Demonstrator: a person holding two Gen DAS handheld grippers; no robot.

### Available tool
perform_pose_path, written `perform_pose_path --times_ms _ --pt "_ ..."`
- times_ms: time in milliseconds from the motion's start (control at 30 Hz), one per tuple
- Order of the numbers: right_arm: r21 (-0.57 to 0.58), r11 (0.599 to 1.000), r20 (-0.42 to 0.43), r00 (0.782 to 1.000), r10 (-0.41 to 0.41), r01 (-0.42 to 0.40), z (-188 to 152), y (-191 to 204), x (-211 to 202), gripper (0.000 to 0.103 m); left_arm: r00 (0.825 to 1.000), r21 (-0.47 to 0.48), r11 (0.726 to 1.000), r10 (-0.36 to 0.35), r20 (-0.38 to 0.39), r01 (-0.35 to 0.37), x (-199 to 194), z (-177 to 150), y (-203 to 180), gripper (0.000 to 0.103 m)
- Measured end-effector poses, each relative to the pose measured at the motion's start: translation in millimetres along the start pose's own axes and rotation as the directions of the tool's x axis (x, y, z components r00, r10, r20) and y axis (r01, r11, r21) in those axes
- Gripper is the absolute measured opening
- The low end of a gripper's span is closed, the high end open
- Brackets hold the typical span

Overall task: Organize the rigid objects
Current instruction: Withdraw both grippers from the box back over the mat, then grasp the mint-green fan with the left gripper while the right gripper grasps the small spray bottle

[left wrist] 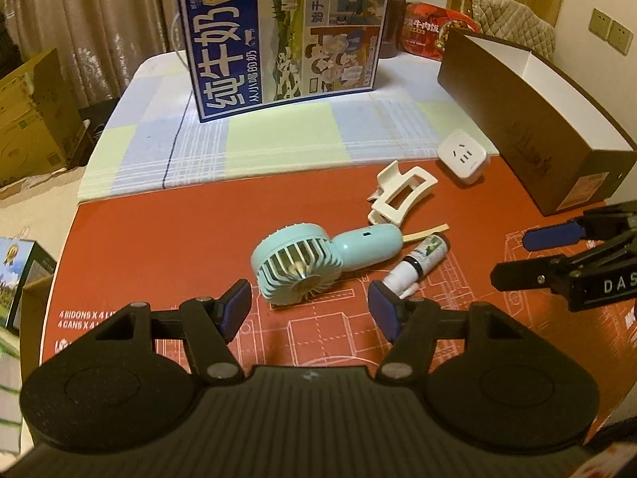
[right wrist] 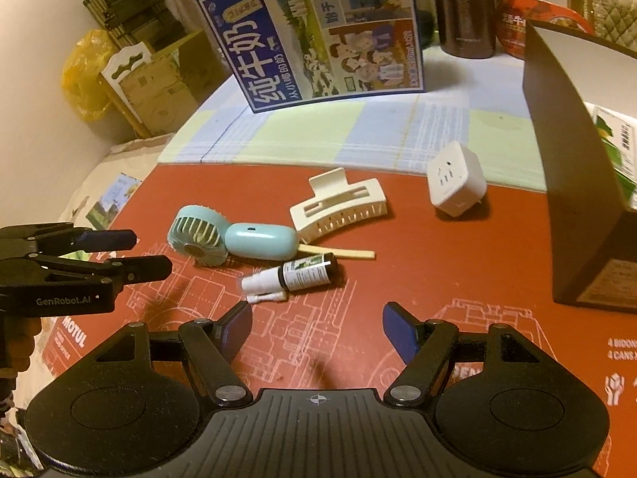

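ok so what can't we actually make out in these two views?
- Brown box interior: left wrist view shows only white inner wall; right wrist view cuts it at the edge, one green-printed carton partly visible.
- Spray bottle label: too small to read.
- Brown flask: top cropped in the right view, mostly behind milk carton in the left.

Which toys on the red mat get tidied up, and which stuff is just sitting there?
To tidy: turquoise handheld fan, cream plastic hair claw, small spray bottle, white square plug adapter, thin wooden stick; open brown box probably takes them.

Just there: blue milk carton, brown flask, red bowl.
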State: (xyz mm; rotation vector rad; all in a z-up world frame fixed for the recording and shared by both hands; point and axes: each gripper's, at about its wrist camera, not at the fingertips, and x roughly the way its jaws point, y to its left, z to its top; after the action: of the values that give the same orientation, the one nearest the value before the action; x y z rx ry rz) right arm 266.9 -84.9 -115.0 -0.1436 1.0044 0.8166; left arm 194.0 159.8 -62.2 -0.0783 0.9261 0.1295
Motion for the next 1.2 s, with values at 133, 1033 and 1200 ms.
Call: perform_pose_path --times_ms 133,1033,1200 --pt "0.002 1.000 -0.007 1.000 0.000 0.000 6 0 14 0.070 1.000 0.051 0.999 -0.007 0.000 0.007 14 3 5 0.061" --pt "-0.174 0.984 -0.018 0.999 0.042 -0.044 21 9 83 0.046 0.997 0.203 0.977 -0.075 0.018 0.070 44 4 7 0.050" --pt "-0.160 0.987 -0.051 0.999 -0.006 -0.002 9 4 77 0.043 0.997 0.167 0.984 -0.073 0.016 0.069 38 0 3 0.039"
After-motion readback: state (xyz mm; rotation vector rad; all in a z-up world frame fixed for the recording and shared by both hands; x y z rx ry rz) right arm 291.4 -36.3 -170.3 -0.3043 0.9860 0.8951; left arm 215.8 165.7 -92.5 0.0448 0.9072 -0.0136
